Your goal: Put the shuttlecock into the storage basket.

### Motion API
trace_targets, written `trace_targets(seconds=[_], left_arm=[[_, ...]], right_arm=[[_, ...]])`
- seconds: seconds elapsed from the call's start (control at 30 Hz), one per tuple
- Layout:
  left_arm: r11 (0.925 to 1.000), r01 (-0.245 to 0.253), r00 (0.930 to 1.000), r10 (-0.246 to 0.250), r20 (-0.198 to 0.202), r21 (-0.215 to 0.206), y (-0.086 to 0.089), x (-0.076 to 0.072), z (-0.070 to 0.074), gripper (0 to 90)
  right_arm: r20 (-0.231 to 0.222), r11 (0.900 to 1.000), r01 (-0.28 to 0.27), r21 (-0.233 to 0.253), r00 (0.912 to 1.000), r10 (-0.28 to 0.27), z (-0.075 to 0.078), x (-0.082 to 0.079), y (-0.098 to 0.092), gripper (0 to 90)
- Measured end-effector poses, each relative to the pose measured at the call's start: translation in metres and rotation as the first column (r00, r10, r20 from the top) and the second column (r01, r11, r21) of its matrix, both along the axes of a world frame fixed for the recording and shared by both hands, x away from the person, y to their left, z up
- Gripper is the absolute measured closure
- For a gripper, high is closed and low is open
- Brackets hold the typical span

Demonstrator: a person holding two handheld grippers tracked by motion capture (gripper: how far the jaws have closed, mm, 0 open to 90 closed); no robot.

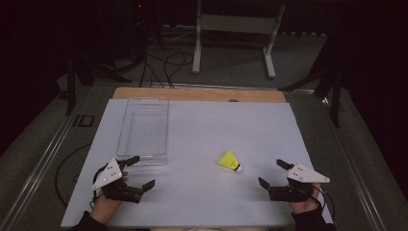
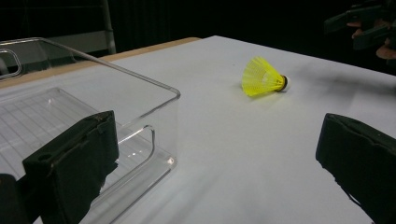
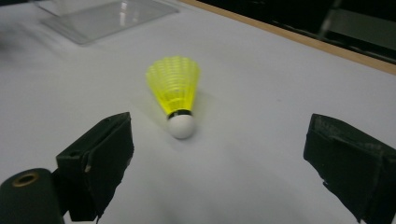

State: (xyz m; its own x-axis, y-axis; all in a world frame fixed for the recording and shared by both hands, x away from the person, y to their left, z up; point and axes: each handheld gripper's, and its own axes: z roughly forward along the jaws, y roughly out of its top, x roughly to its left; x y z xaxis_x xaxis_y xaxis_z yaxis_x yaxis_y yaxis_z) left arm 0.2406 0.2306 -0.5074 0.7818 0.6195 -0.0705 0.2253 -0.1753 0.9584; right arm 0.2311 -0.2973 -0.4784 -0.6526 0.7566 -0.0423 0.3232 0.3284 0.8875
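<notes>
- Right gripper [image 1: 273, 174] at the near right of the table [image 1: 202, 202], jaws wide, nothing between them, pointed at the shuttlecock [image 1: 230, 161].
- Left gripper [image 1: 138, 171] at the near left, jaws wide too, empty, just short of the tray [image 1: 143, 126].
- Shuttlecock just ahead of the right gripper, lying on its side on the bare table, white cork [image 3: 181, 126] toward those jaws, yellow skirt [image 3: 174, 84] fanned away; well apart from the tray.
- Risk one: closing on the cork alone — round and likely smooth, so liable to squirt out forward and roll off in an arc.
- Risk two: pinching the skirt too hard — thin ribbed plastic, likely to buckle or spring loose on the lift.
- Risk three: coming in too low — a jaw tip nudging the cork before closing, spinning a very light thing out of line.
- Farther off: clear tray at the far left, open on top, rim hard to read against the white; a carry across at low height could clip that rim, or a release from high up could bounce the shuttlecock back out.
</notes>
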Motion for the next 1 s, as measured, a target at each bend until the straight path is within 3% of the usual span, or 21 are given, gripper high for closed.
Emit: trace_targets(seconds=[0.17, 0.53, 1.0], left_arm=[[1.0, 0.0, 1.0, 0.0, 0.003, 0.001, 0.0, 0.0, 0.0, 0.1], [1.0, 0.002, 1.0, -0.002, 0.001, 0.002, -0.001, 0.001, 0.0, 0.1], [1.0, 0.004, 1.0, -0.004, -0.003, -0.002, -0.001, 0.001, 0.0, 0.1]], right_arm=[[0.013, 0.999, 0.025, -0.023, 0.9996, -0.024, 0.015, -0.002, -0.003, 8.4], [0.044, 0.998, 0.027, -0.058, 0.9987, -0.024, 0.05, 0.004, -0.008, 8.4], [0.013, 0.991, -0.055, -0.121, 0.9983, 0.057, 0.075, 0.019, 0.008, 8.7]])
